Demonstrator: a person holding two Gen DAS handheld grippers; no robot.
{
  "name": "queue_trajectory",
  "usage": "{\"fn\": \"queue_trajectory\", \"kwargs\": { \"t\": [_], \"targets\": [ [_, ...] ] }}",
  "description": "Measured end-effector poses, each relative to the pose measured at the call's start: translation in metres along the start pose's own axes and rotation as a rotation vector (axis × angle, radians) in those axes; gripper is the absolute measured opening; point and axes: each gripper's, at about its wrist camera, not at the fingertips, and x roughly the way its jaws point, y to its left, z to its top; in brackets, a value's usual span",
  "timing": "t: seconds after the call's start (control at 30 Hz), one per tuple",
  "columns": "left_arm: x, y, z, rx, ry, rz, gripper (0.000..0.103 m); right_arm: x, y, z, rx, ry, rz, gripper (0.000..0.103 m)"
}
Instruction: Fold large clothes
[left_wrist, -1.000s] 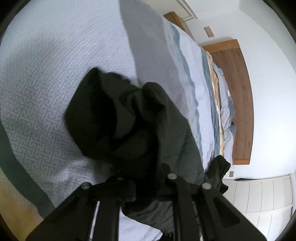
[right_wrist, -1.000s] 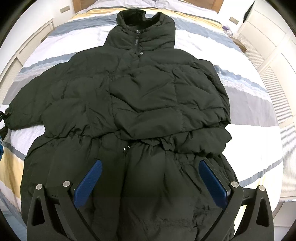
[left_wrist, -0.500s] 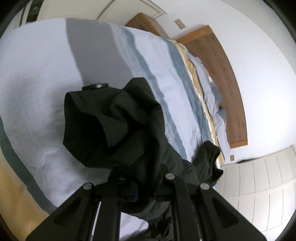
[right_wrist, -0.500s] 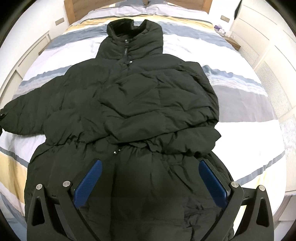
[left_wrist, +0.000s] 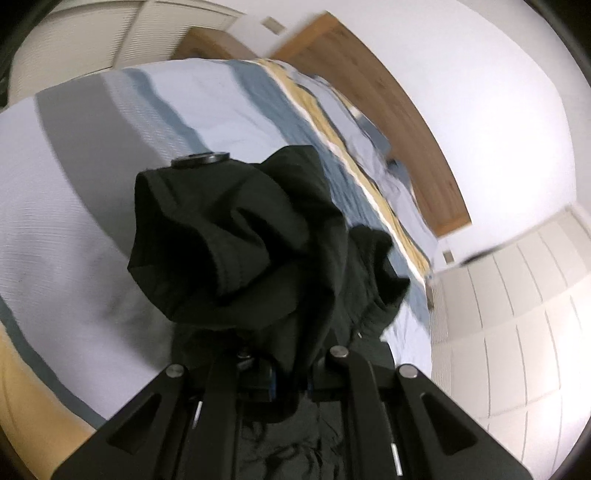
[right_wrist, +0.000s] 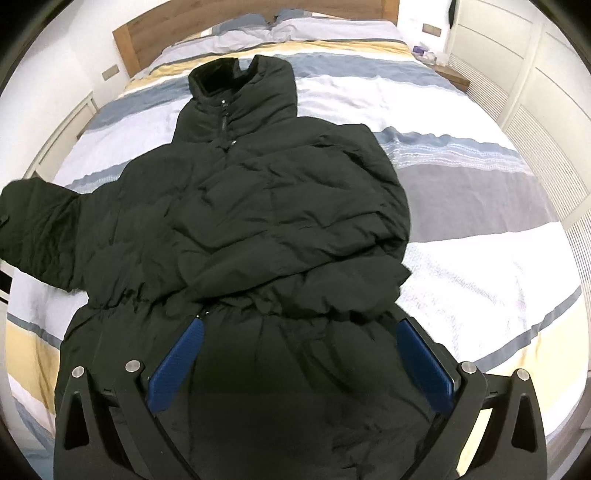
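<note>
Now lifted clear of the bed (left_wrist: 74, 229), the sleeve (left_wrist: 229, 243) hangs bunched in the left tool (left_wrist: 291, 380), whose fingers are pressed together on the dark cloth near the cuff. A second ago that same cuff drooped close over the patterned cover; since then the tool has swung up and round, so the headboard (left_wrist: 388, 96) and the wardrobe (left_wrist: 517, 314) fill more of its view, and a small round fastener (left_wrist: 199, 159) shows at the cuff's edge.

Nearer the foot of the bed, the right tool (right_wrist: 299, 354) hovers over the coat's hem, its blue pads (right_wrist: 177, 362) spread wide and holding nothing. It has drawn back and higher, taking in more of the room.

Beyond it the coat (right_wrist: 258, 206) lies face up along the striped bed, collar (right_wrist: 240, 77) toward the pillows (right_wrist: 280, 26). One sleeve is already folded across the chest; the other reaches out to the left edge of the right view, raised off the cover.

That lift suggests the second sleeve is about to be carried inward over the body. If so, the hem fold would remain. The puffy filling looks springy and may push a fold open unless it is pressed flat.
</note>
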Motion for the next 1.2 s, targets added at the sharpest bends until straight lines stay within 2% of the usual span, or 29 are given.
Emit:
{"fn": "queue_trajectory", "kwargs": {
  "t": [0.23,0.4,0.53,0.63,0.8,1.03,1.2],
  "targets": [
    [0.042,-0.069,-0.046,0.074,0.083,-0.022,0.009,-0.007,-0.044,0.003,0.015,-0.025,0.000,0.102],
    [0.075,-0.103,-0.077,0.103,0.145,-0.021,0.009,-0.012,-0.076,0.005,0.042,-0.039,-0.012,0.102],
    [0.102,-0.124,-0.100,0.151,0.191,0.003,0.009,-0.012,-0.094,0.002,0.061,-0.037,-0.017,0.102],
    [0.126,-0.139,-0.123,0.207,0.230,0.049,0.009,-0.011,-0.104,-0.003,0.065,-0.028,-0.022,0.102],
    [0.160,-0.159,-0.161,0.283,0.296,0.102,0.009,-0.008,-0.122,-0.013,0.082,-0.012,-0.031,0.102],
    [0.180,-0.167,-0.204,0.372,0.361,0.181,0.010,-0.006,-0.136,-0.022,0.093,0.000,-0.038,0.102],
    [0.192,-0.167,-0.204,0.333,0.376,0.164,0.023,-0.005,-0.140,-0.026,0.095,0.004,-0.040,0.102]
  ]
}}
